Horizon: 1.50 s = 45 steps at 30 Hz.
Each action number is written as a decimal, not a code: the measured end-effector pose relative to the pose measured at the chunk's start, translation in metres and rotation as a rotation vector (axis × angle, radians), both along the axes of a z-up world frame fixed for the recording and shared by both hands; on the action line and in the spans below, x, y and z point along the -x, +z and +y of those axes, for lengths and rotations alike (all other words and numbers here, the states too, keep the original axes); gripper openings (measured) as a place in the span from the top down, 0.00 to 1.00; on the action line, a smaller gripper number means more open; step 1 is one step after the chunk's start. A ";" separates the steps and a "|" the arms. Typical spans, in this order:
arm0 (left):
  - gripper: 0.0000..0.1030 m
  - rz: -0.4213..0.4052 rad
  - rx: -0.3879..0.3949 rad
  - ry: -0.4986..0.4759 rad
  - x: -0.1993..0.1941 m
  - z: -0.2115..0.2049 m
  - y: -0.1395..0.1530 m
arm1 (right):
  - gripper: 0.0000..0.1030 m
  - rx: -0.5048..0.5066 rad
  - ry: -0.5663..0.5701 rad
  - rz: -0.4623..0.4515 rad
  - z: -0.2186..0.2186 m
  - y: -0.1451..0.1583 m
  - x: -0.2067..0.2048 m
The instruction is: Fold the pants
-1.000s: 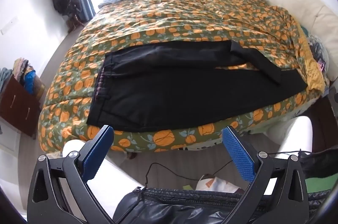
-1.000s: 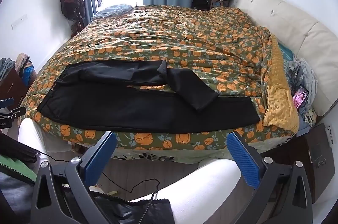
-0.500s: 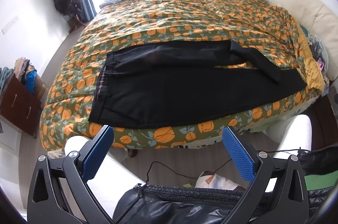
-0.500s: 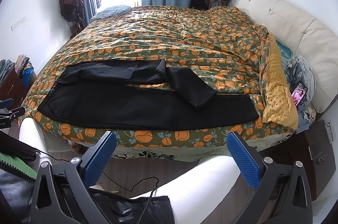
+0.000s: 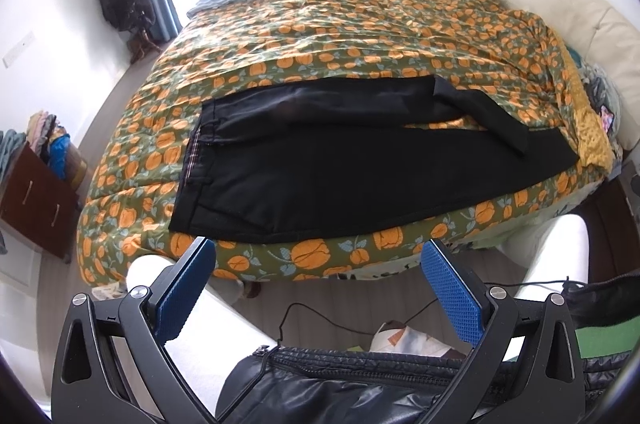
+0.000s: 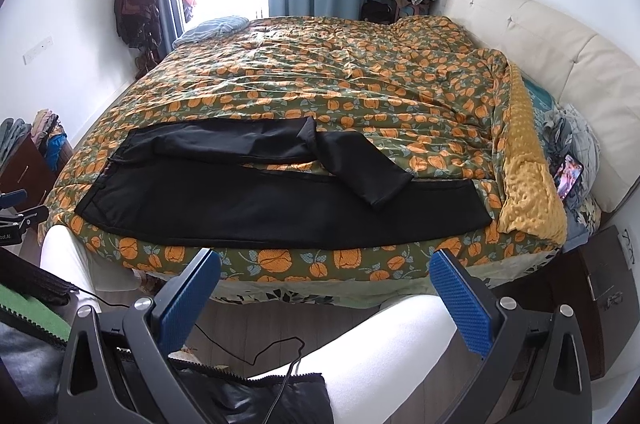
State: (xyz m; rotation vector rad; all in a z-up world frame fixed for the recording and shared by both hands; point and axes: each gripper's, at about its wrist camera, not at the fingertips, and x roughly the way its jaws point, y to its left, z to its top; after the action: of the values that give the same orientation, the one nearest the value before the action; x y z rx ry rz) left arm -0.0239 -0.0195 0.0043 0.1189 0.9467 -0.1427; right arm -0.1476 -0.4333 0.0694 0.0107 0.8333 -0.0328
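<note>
Pants (image 5: 360, 180) lie flat along the near edge of the bed (image 5: 360, 24), waist left, cuffs right. Far leg's end is flipped back diagonally over the near leg (image 6: 364, 176), so it looks like a stray flap, not a proper fold. Judging by that, the task is barely started: legs not stacked, no lengthwise or crosswise fold done yet.

Left gripper (image 5: 316, 288) and right gripper (image 6: 326, 296) both hover short of the bed, jaws spread wide, holding nothing, not touching fabric.

Containers: dresser (image 5: 36, 192) at far left has clothes piled on top; drawers shut, contents unknown. Nightstand (image 6: 608, 288) at right also shut, contents can't tell.
</note>
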 end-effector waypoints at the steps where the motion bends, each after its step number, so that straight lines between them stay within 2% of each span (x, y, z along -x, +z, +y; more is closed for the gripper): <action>1: 0.00 0.001 0.001 -0.001 0.000 0.000 0.000 | 0.00 -0.001 0.004 -0.001 0.001 0.000 -0.001; 21: 0.00 0.014 0.004 -0.011 0.001 -0.009 0.001 | 0.00 -0.001 0.028 0.011 0.012 -0.001 -0.012; 45: 0.00 0.035 0.001 -0.022 -0.012 -0.011 -0.005 | 0.00 -0.034 -0.006 0.051 -0.003 -0.016 -0.021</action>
State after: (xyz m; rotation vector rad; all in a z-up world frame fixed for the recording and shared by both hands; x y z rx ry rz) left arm -0.0121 -0.0305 -0.0006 0.1263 0.9803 -0.1663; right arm -0.1262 -0.4359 0.0534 0.0445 0.8852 -0.0247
